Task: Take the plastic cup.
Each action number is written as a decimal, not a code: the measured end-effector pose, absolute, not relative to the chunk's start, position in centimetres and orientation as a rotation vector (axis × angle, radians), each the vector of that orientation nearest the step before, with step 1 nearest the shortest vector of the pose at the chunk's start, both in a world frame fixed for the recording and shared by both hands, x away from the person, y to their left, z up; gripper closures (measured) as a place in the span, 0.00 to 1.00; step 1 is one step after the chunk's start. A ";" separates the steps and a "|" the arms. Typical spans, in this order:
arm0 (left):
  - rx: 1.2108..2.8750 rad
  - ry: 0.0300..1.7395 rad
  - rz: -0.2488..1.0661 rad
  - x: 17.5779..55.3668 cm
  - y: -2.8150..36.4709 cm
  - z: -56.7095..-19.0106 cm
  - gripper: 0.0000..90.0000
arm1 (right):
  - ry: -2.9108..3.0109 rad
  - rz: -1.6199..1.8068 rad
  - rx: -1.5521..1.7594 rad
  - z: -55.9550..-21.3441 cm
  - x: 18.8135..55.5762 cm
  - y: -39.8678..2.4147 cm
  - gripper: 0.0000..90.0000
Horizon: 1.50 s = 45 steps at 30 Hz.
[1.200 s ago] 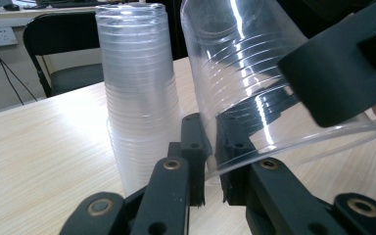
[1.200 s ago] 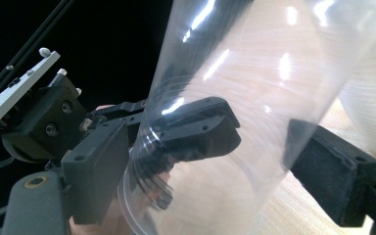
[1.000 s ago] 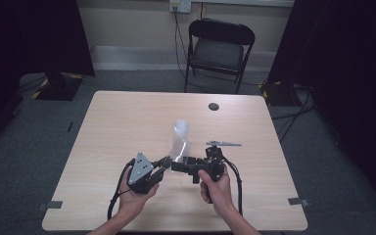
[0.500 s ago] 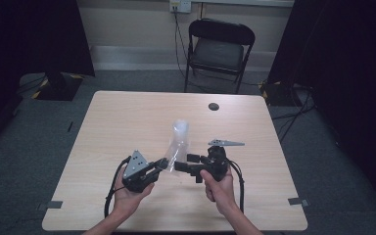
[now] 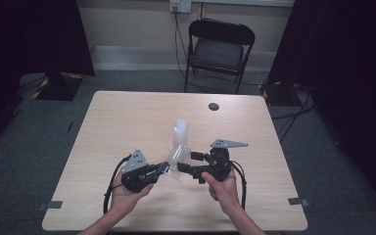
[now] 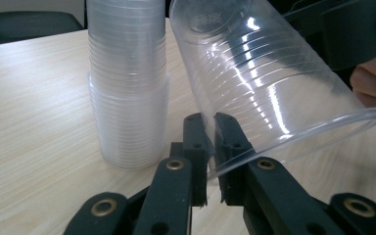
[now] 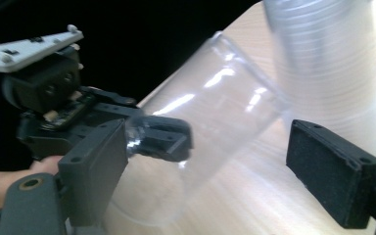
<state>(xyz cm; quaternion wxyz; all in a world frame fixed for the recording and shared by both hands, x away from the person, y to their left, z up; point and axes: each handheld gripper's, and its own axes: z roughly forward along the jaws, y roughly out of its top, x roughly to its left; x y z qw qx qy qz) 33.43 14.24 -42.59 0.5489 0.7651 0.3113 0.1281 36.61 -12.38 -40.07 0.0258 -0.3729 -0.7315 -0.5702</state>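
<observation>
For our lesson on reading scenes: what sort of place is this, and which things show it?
Probably a recording studio or lab: a bare light wooden table on grey carpet, black curtains on both sides, and a black folding chair by a wall socket.

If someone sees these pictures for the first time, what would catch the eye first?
Probably the clear plastic cup, tilted in the air near the table's front middle, its rim pinched by the shut left gripper. Just behind it stands a stack of cups, while the right gripper stands wide around the tilted cup.
</observation>
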 end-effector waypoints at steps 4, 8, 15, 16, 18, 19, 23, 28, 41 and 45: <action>1.823 0.741 0.270 33.6 14.5 -42.5 0.94 | -2.309 -1.781 -1.168 -40.1 36.2 -12.9 0.18; 1.847 0.742 0.248 33.7 14.4 -42.6 0.95 | -2.333 -1.802 -1.153 -40.5 35.8 -13.6 0.18; 1.909 0.724 0.200 33.9 13.9 -42.9 0.95 | -2.392 -1.772 -1.122 -41.0 35.3 -14.3 0.16; 1.912 0.723 0.197 34.0 13.9 -43.0 0.95 | -2.405 -1.773 -1.115 -41.0 35.2 -14.4 0.16; 1.938 0.722 0.172 34.1 13.8 -43.1 0.95 | -2.433 -1.767 -1.101 -41.1 34.9 -14.6 0.16; 1.941 0.720 0.170 34.1 13.8 -43.1 0.95 | -2.444 -1.761 -1.090 -41.1 34.9 -14.7 0.17; 1.985 0.708 0.133 34.2 13.6 -43.3 0.95 | -2.516 -1.731 -1.057 -41.0 34.7 -14.9 0.20; 2.030 0.687 0.095 34.3 13.2 -43.6 0.95 | -2.577 -1.731 -0.994 -40.8 34.6 -15.0 0.21; 2.126 0.684 -0.009 34.6 12.7 -44.4 0.95 | -2.727 -1.643 -0.798 -41.0 34.1 -13.6 0.17; 2.150 0.662 -0.044 34.5 12.4 -44.6 0.95 | -2.771 -1.623 -0.707 -40.6 34.1 -13.0 0.17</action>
